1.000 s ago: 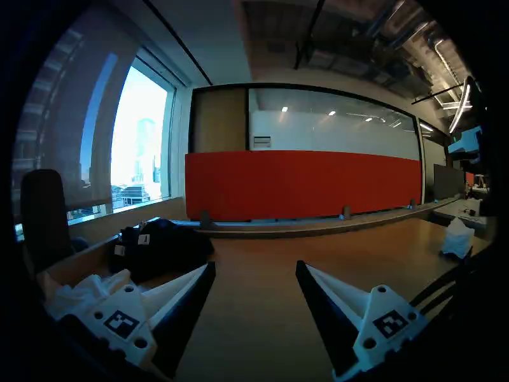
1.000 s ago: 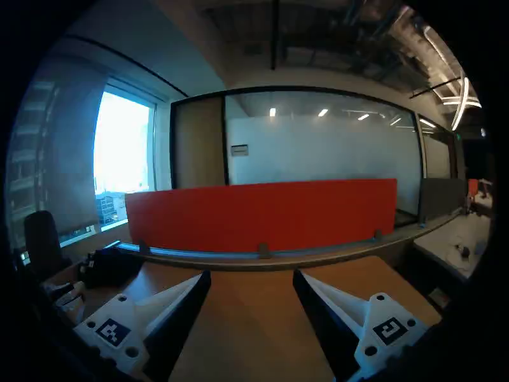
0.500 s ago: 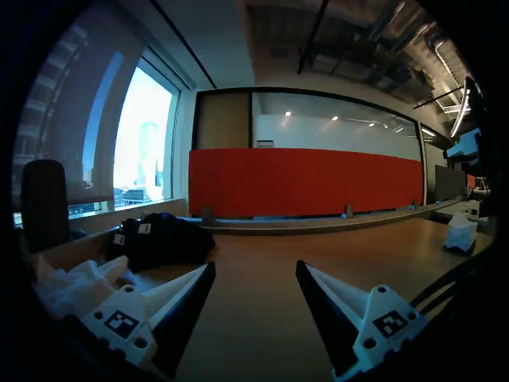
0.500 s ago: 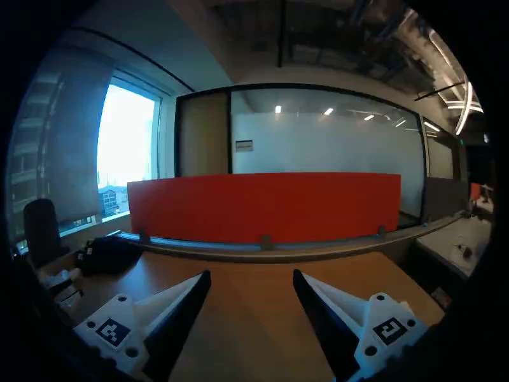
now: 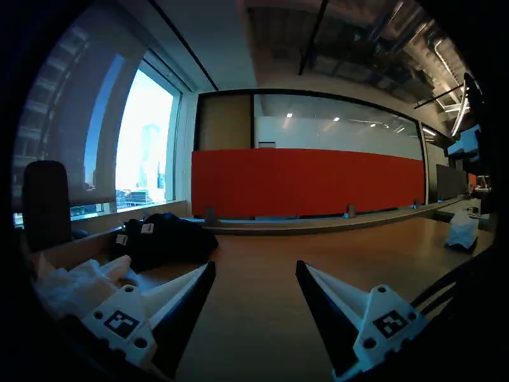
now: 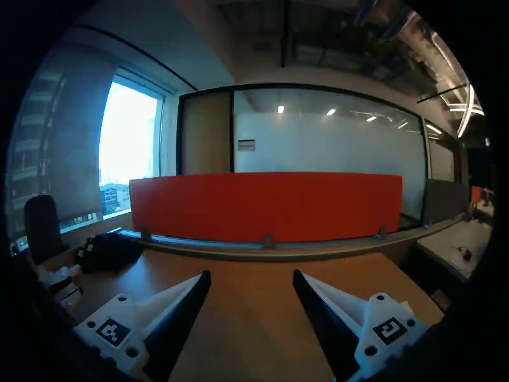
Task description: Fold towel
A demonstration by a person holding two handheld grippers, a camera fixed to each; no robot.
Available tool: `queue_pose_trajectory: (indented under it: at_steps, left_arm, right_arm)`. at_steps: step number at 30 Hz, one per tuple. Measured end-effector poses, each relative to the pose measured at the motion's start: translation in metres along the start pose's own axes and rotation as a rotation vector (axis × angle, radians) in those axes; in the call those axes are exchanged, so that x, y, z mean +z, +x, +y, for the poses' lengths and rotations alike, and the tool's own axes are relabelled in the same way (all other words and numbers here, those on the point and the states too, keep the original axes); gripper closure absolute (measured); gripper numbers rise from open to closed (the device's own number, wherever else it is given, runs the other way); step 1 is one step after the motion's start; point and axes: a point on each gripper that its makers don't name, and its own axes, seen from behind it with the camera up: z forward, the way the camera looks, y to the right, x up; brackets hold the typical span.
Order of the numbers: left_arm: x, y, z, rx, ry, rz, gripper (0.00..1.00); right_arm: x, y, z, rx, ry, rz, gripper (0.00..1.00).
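Left gripper view: left gripper point(image 5: 254, 264) has its fingers spread wide w/ nothing btwn them, tips over the bare wooden desk point(image 5: 254, 325). The white towel point(image 5: 76, 286) is low at 8 o'clock, a crumpled heap just beside and partly behind the 7 o'clock finger. Its long axis prob. runs from 8 o'clock up toward 2 o'clock, w/ one loose end pointing at the black bundle point(image 5: 165, 239), but it's too bunched to be sure. The black bundle, w/ small white tags, sits at 9 o'clock, near the towel and farther along the desk. A white crumpled item point(image 5: 461, 230) lies at 3 o'clock, well apart from the towel. An orange divider panel point(image 5: 305, 181) stands along the desk's far edge, w/ a frosted glass wall point(image 5: 331, 130) behind it. A bright window point(image 5: 143, 153) at 10 o'clock shows city bldgs, a dark chair back point(image 5: 44, 204) is at 9 o'clock, and a strip light point(image 5: 459, 108) hangs at 2 o'clock under an exposed ceiling. Right gripper view: right gripper point(image 6: 251, 274) is likewise wide open and empty, above the same desk point(image 6: 254, 325). The divider panel point(image 6: 267, 204) crosses the centre. The black bundle point(image 6: 108, 249) and chair back point(image 6: 39, 226) are at 9 o'clock, and the window point(image 6: 124, 146) is at 10 o'clock.
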Motion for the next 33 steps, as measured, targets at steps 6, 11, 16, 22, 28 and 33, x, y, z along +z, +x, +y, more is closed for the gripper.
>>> queue_pose_trajectory:
  at_steps: [6,11,16,22,28,33]
  left_arm:
    - [0.0,0.0,0.0,0.003,-0.001,0.0,0.06]
    - [0.001,0.0,0.001,0.002,-0.001,-0.001,0.06]
    - [0.0,-0.001,0.001,0.002,-0.001,-0.001,0.06]
    - [0.0,-0.001,0.001,0.003,0.0,0.0,0.06]
    - [0.0,-0.001,0.0,0.002,-0.001,0.0,0.07]
    - [0.0,-0.001,0.001,0.003,0.0,0.0,0.06]
  right_arm:
    - [-0.002,0.003,0.003,0.001,-0.001,0.015,0.01]
    - [-0.002,0.01,0.011,-0.001,-0.011,0.035,0.01]
    - [-0.004,0.023,0.021,-0.011,-0.015,0.069,0.01]
    - [-0.005,0.029,0.038,-0.04,-0.038,0.111,0.01]
    - [-0.01,0.01,0.056,-0.04,-0.054,0.12,0.01]
    - [-0.015,-0.012,0.07,-0.019,-0.067,0.118,0.01]
